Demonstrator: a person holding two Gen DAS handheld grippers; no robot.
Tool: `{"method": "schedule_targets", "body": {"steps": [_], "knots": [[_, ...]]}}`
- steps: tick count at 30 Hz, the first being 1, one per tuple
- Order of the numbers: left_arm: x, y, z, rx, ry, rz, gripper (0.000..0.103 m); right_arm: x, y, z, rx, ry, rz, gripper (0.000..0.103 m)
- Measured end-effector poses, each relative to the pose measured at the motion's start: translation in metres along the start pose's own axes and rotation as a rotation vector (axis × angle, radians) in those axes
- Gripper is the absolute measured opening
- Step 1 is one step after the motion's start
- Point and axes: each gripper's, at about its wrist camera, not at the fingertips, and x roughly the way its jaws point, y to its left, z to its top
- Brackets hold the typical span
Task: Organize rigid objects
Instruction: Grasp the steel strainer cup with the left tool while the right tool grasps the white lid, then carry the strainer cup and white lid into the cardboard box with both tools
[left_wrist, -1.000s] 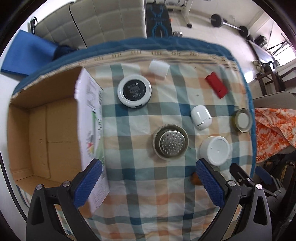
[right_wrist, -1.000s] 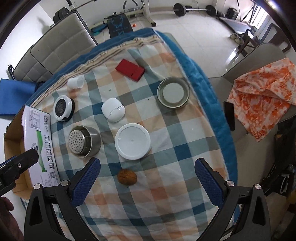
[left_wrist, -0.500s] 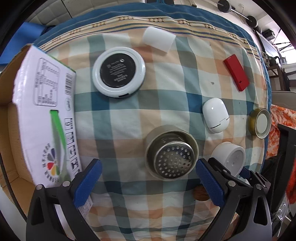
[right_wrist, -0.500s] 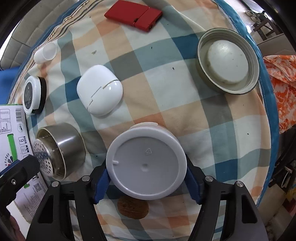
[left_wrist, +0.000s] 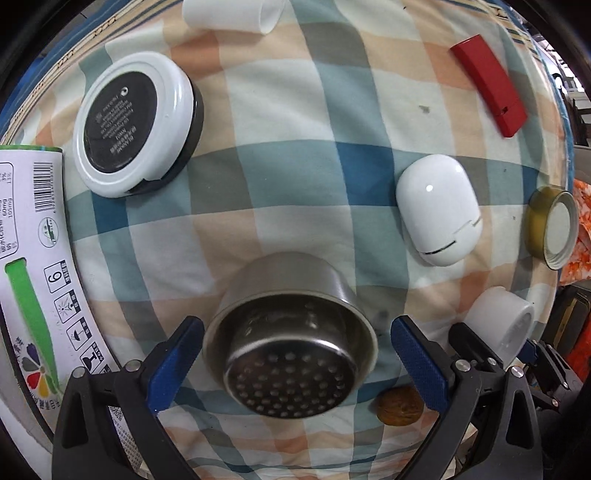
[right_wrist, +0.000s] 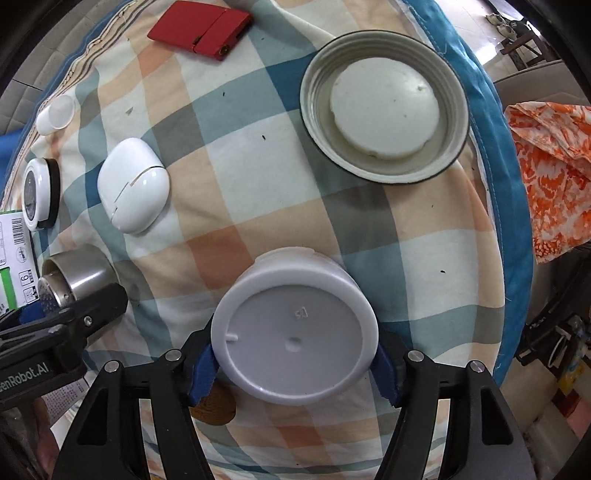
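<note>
My right gripper (right_wrist: 293, 363) is shut on a white plastic lid (right_wrist: 293, 334), its blue pads pressed to both sides of the rim. My left gripper (left_wrist: 293, 360) is open, its fingers on either side of a steel strainer cup (left_wrist: 288, 341) without touching it. The strainer cup also shows in the right wrist view (right_wrist: 72, 275), with the left gripper beside it. A white oval case (left_wrist: 437, 206), a black-and-white round tin (left_wrist: 133, 122), a red flat box (left_wrist: 489, 83), a small white cup (left_wrist: 231, 14) and a metal jar lid (right_wrist: 384, 107) lie on the checked cloth.
A cardboard box with a white printed flap (left_wrist: 33, 266) stands at the left. A walnut (left_wrist: 399, 404) lies near the right gripper. Orange patterned fabric (right_wrist: 550, 170) hangs past the table's right edge (right_wrist: 495, 155).
Both grippers have come down close to the cloth. My right gripper has closed on the white lid. My left gripper now straddles the strainer cup.
</note>
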Motion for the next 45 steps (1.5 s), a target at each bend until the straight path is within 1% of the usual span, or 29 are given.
{"method": "schedule_targets", "body": {"steps": [2, 3, 4, 7, 8, 11, 12, 16, 17, 18, 19, 21, 25, 27, 28, 34, 37, 38, 40, 41, 42, 43, 44, 45], "knots": [[0.008, 0.002, -0.001, 0.0, 0.004, 0.004, 0.099, 0.0, 0.002, 0.003, 0.0, 0.005, -0.008, 0.071], [0.014, 0.002, -0.002, -0.001, 0.007, 0.013, 0.093, 0.003, 0.003, 0.005, -0.004, 0.005, -0.013, 0.072], [0.018, 0.002, -0.002, 0.005, 0.01, 0.027, 0.089, 0.004, 0.005, 0.005, -0.005, 0.005, -0.014, 0.072], [0.026, 0.001, -0.005, 0.013, 0.002, 0.039, 0.088, 0.0, 0.008, 0.008, -0.005, 0.011, -0.017, 0.073], [0.024, 0.003, -0.004, 0.016, -0.001, 0.042, 0.085, 0.001, 0.009, 0.008, -0.004, 0.013, -0.019, 0.073], [0.024, -0.006, -0.006, 0.037, -0.016, 0.055, 0.072, 0.005, 0.014, 0.013, -0.009, 0.021, -0.033, 0.074], [0.024, -0.008, -0.007, 0.043, -0.023, 0.059, 0.069, 0.016, 0.028, 0.019, -0.01, 0.022, -0.039, 0.074], [0.033, -0.013, -0.013, 0.046, -0.038, 0.067, 0.069, 0.025, 0.038, 0.022, -0.012, 0.018, -0.059, 0.073], [0.034, -0.014, -0.014, 0.046, -0.044, 0.069, 0.069, 0.02, 0.038, 0.019, -0.011, 0.014, -0.061, 0.071], [0.033, -0.014, -0.015, 0.045, -0.05, 0.071, 0.069, 0.021, 0.041, 0.018, -0.01, 0.007, -0.06, 0.07], [0.023, -0.012, -0.017, 0.044, -0.053, 0.072, 0.069, 0.021, 0.045, 0.016, -0.013, 0.001, -0.061, 0.07], [0.023, -0.01, -0.027, 0.045, -0.063, 0.076, 0.069, 0.021, 0.05, 0.012, -0.019, -0.012, -0.063, 0.07], [0.019, -0.012, -0.049, 0.042, -0.097, 0.072, 0.069, 0.013, 0.063, -0.004, -0.036, -0.05, -0.059, 0.07], [0.017, -0.011, -0.042, 0.041, -0.122, 0.062, 0.069, 0.004, 0.07, -0.011, -0.047, -0.07, -0.048, 0.07], [0.013, -0.01, -0.048, 0.04, -0.139, 0.062, 0.069, -0.001, 0.075, -0.015, -0.055, -0.08, -0.04, 0.07], [-0.019, 0.004, -0.084, 0.033, -0.232, 0.022, 0.069, -0.037, 0.106, -0.041, -0.108, -0.149, -0.003, 0.07], [-0.044, 0.025, -0.105, 0.03, -0.295, 0.001, 0.069, -0.056, 0.13, -0.055, -0.143, -0.176, 0.029, 0.07], [-0.054, 0.031, -0.112, 0.027, -0.315, -0.001, 0.069, -0.068, 0.129, -0.059, -0.156, -0.19, 0.03, 0.07], [-0.094, 0.043, -0.107, 0.021, -0.352, -0.004, 0.069, -0.089, 0.14, -0.07, -0.185, -0.215, 0.042, 0.07], [-0.123, 0.054, -0.098, 0.016, -0.368, -0.007, 0.069, -0.096, 0.143, -0.075, -0.194, -0.226, 0.051, 0.07], [-0.135, 0.062, -0.101, 0.011, -0.386, -0.013, 0.069, -0.103, 0.156, -0.081, -0.207, -0.241, 0.054, 0.07], [-0.163, 0.073, -0.095, 0.008, -0.4, -0.017, 0.069, -0.11, 0.162, -0.087, -0.222, -0.251, 0.053, 0.07], [-0.174, 0.082, -0.096, 0.006, -0.417, -0.02, 0.069, -0.123, 0.159, -0.089, -0.225, -0.263, 0.058, 0.07], [-0.198, 0.093, -0.081, 0.002, -0.427, -0.024, 0.069, -0.131, 0.167, -0.095, -0.238, -0.271, 0.059, 0.07]]}}
